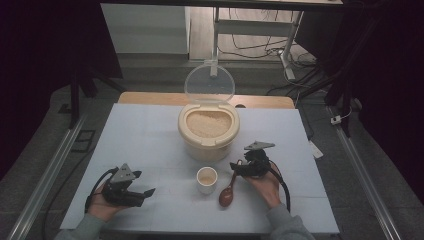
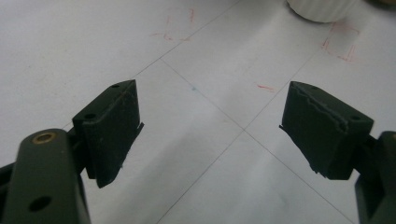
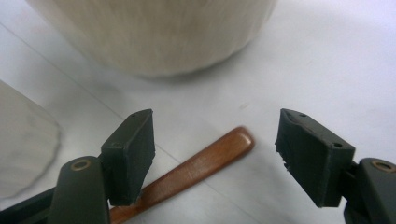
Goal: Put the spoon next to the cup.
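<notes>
right gripper (image 1: 239, 166) has its fingers spread wide over the wooden spoon (image 1: 226, 192), which lies flat on the surface near the front edge, just beside the small cup (image 1: 207, 179); nothing is pinched. left gripper (image 1: 145, 193) is released too, idle toward the front left corner. looks like the spoon's put down, so next probably closing the rice bin (image 1: 208, 128).

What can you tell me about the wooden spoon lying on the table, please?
The wooden spoon looks like smooth, reddish-brown polished wood, with a rounded bowl and a flat handle with a rounded tip. It lies flat on the white table, bowl toward the person, just right of the small white cup. Its handle runs up between the open jaws of the right gripper; the pads do not press on it.
</notes>
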The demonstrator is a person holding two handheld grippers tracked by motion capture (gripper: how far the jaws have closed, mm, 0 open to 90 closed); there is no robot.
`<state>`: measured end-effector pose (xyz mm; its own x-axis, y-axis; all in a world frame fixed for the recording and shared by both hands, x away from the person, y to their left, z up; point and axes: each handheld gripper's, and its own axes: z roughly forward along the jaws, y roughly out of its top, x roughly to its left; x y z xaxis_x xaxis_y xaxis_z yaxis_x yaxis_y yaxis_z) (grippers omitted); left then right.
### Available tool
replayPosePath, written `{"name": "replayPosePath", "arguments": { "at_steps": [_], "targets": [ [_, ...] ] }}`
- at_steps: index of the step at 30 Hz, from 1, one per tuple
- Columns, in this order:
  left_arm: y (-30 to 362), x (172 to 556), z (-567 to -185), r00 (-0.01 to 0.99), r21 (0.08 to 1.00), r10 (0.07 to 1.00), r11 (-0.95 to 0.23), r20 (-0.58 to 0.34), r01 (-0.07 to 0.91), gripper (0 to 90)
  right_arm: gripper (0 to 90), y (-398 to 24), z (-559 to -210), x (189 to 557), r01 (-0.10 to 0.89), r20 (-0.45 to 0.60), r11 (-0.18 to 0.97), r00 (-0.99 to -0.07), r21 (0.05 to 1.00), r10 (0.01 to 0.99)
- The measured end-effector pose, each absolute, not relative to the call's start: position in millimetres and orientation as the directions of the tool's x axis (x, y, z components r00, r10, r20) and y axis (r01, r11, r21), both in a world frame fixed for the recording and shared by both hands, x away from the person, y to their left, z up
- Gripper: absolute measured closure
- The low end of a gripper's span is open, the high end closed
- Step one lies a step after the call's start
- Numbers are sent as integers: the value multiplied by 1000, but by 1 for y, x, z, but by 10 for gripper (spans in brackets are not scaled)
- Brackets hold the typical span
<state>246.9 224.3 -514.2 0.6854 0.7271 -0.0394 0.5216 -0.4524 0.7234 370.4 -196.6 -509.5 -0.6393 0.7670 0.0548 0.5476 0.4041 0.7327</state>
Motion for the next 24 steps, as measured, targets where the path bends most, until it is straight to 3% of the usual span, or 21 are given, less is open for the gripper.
{"name": "replayPosePath", "arguments": {
  "at_steps": [4, 11, 24],
  "targets": [
    [225, 247, -514, 683, 728, 729, -446, -43, 521, 195, 351, -216, -495, 357, 488, 68, 390, -686, 781, 724],
    [225, 247, -513, 676, 732, 736, -435, -47, 524, 194, 370, -257, -486, 330, 419, 63, 381, -736, 825, 674],
    [226, 246, -512, 671, 741, 740, -425, -46, 519, 193, 371, -292, -489, 307, 369, 23, 424, -776, 827, 630]
  ]
}}
